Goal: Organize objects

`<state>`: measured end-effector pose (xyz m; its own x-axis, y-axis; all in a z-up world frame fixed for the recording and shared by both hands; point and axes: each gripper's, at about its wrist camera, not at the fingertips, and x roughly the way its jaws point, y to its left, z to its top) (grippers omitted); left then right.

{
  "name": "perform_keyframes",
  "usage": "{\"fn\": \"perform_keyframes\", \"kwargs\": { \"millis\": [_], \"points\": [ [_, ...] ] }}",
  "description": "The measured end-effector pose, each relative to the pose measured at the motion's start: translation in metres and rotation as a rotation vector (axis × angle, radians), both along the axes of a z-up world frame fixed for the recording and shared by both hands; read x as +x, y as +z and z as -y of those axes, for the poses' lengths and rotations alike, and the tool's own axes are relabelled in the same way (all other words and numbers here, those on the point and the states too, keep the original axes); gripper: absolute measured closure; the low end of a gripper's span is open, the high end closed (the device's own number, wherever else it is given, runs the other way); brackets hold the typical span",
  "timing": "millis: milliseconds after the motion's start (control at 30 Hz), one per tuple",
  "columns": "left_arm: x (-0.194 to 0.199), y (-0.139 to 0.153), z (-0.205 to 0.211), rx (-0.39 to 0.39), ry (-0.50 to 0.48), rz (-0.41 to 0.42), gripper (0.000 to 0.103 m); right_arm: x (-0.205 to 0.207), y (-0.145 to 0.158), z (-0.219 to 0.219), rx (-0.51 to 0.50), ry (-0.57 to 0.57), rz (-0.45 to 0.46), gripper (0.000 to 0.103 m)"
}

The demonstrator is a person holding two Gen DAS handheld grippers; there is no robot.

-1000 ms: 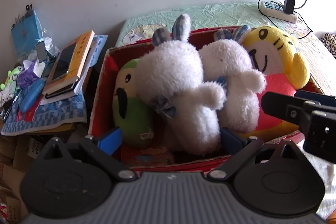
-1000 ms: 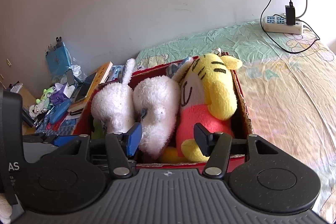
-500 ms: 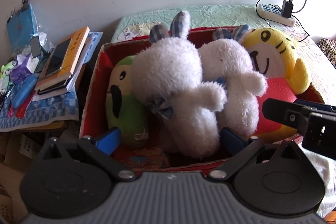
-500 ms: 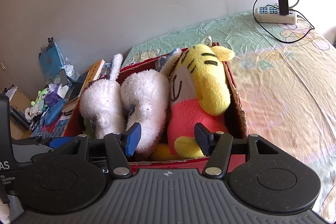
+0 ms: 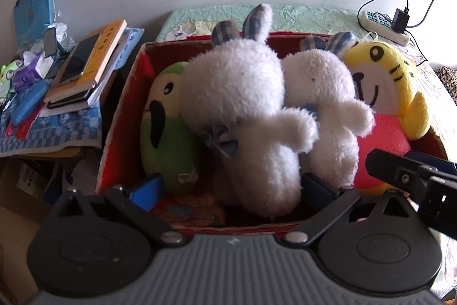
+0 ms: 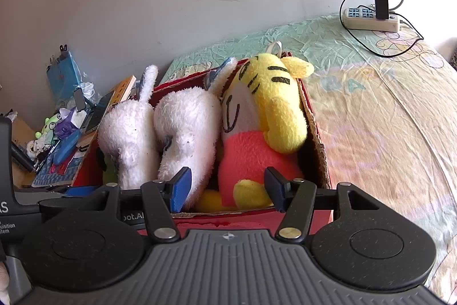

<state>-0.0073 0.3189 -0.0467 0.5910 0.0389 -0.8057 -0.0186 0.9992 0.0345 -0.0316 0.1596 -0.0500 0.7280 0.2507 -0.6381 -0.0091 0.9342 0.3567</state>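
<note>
A red cardboard box [image 5: 122, 116] on the bed holds a green plush [image 5: 165, 133], two white rabbits [image 5: 242, 105] [image 5: 322, 82] and a yellow tiger plush [image 5: 394, 76]. My left gripper [image 5: 231, 187] hovers over the box's near edge, open wide. The nearer rabbit's bottom sits between its blue pads, and the left pad is clear of it. My right gripper [image 6: 228, 190] is open at the box's front edge [image 6: 228, 219], with the tiger's [image 6: 271, 110] yellow foot and a rabbit's [image 6: 185, 127] end between its fingers. It also shows as the right gripper [image 5: 405, 165] over the tiger's red body.
A pile of books with a phone [image 5: 85, 70] and small clutter sits on a low stand left of the box. A power strip with a charger and cable [image 6: 371, 19] lies at the far corner of the bed. Patterned bed sheet [image 6: 371, 133] stretches to the right.
The left gripper's pads have spread a little wider and the left view has rolled slightly. The toys and the right gripper keep their places.
</note>
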Motion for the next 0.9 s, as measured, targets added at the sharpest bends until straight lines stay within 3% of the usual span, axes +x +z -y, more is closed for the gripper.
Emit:
{"fn": "perform_keyframes", "kwargs": {
  "millis": [467, 633, 900],
  "points": [
    [0.002, -0.001, 0.004, 0.000, 0.056, -0.029, 0.000, 0.002, 0.002, 0.004, 0.020, 0.052, -0.010, 0.044],
    [-0.003, 0.005, 0.015, 0.067, 0.089, -0.018, 0.001, 0.000, 0.010, 0.012, 0.022, 0.079, -0.032, 0.043],
    [-0.025, 0.026, 0.038, 0.088, 0.143, 0.006, 0.001, -0.013, 0.023, 0.035, 0.053, 0.142, -0.019, 0.043]
  ]
}}
